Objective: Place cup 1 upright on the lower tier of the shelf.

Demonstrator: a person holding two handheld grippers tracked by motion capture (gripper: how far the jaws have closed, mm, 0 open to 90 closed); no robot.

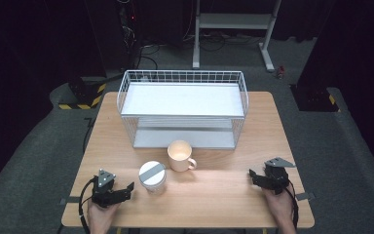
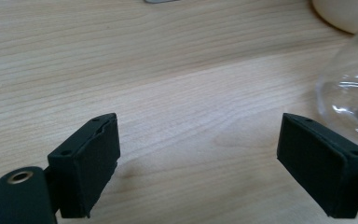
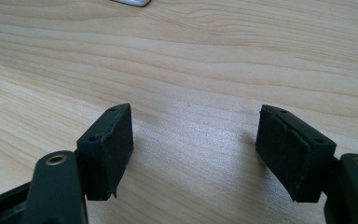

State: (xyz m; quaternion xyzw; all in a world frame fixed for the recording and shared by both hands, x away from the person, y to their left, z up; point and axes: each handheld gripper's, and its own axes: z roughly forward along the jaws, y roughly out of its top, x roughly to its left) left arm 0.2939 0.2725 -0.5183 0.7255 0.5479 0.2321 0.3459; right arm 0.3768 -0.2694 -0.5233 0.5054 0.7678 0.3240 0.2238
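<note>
- On a pale wooden table (image 1: 224, 195), a person's left gripper (image 1: 126, 189) rests just beside a clear glass jar (image 1: 152, 178) with a grey-banded white lid; its black jaws stand wide apart with nothing between them.
- The right gripper (image 1: 253, 175) sits well apart at the table's right edge, jaws moderately open over bare woodgrain, holding nothing.
- The jar stands upright near the front edge, beside a cream mug (image 1: 180, 156) with its handle turned right; both wait in front of a white wire rack (image 1: 182, 109).
- Judging by the scene, the work has barely begun: both shelves lie bare, jar and mug yet to be lifted.
- In the left gripper view, the jar (image 2: 349, 93) shows as a rounded, glossy wall catching highlights; the jaw pads (image 2: 98, 163) look matte and rubbery.
</note>
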